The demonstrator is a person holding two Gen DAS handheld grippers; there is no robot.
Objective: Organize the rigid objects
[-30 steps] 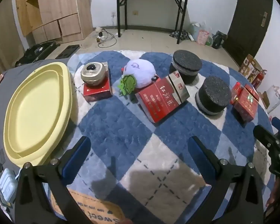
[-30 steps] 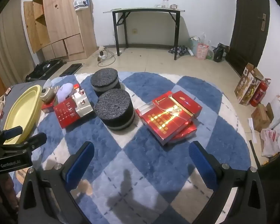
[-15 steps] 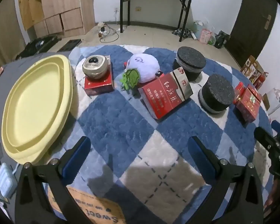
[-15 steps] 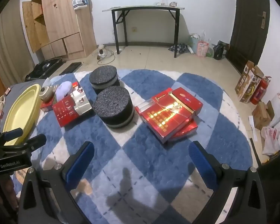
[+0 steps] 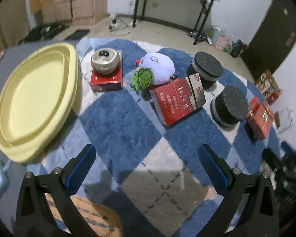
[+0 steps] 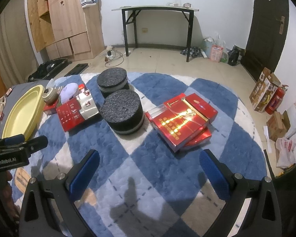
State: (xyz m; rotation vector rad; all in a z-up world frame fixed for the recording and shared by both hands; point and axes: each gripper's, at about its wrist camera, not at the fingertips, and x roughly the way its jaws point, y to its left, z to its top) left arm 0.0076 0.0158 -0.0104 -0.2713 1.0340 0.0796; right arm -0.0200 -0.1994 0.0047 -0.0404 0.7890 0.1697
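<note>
Well beyond gaping jaws, red box (image 5: 177,100).

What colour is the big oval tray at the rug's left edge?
Pale yellow tray, clearest in the left wrist view.

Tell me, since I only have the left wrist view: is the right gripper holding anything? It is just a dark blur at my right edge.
Observer: No. The right wrist view shows the right gripper open, jaws wide apart, with only the rug between them.
Operator: And the red boxes at my far right, are they one box or several?
Observer: Several, stacked. A red box with gold lettering lies on top, and the edge of a lower red box sticks out beneath it.
</note>
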